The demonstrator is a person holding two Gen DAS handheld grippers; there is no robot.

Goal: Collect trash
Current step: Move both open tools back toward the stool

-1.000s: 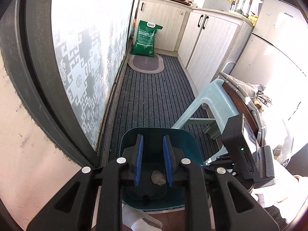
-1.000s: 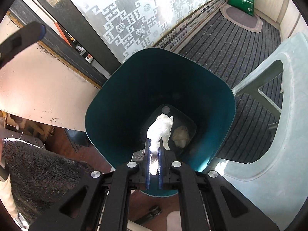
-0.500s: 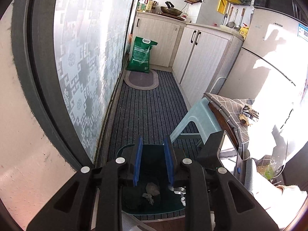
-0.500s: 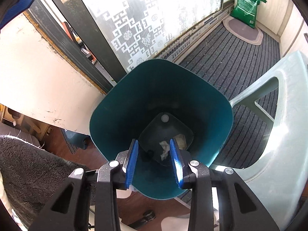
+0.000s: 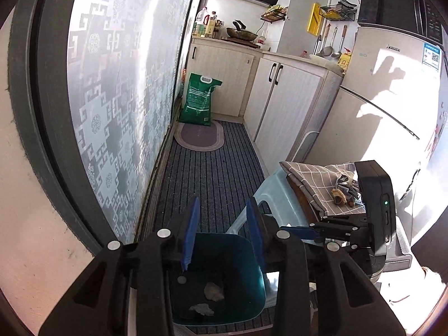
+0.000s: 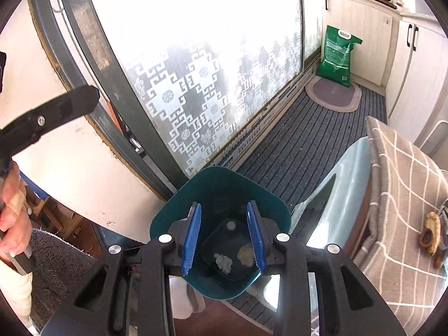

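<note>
The dark teal plastic trash bin (image 6: 221, 196) stands upright on the striped floor mat, mouth facing up, with a crumpled white tissue wad (image 6: 223, 263) and a beige scrap (image 6: 245, 252) on its bottom. The right gripper (image 6: 224, 238) hovers above the mouth, jaws wide apart and empty; the left gripper (image 5: 222, 231) likewise gapes empty. The pale green plastic stool (image 6: 344, 173) stands just beside the bin.

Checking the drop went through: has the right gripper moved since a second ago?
Yes. The right gripper has opened and pulled up and back from the teal bin, which looks smaller; the white wad lies inside.
</note>
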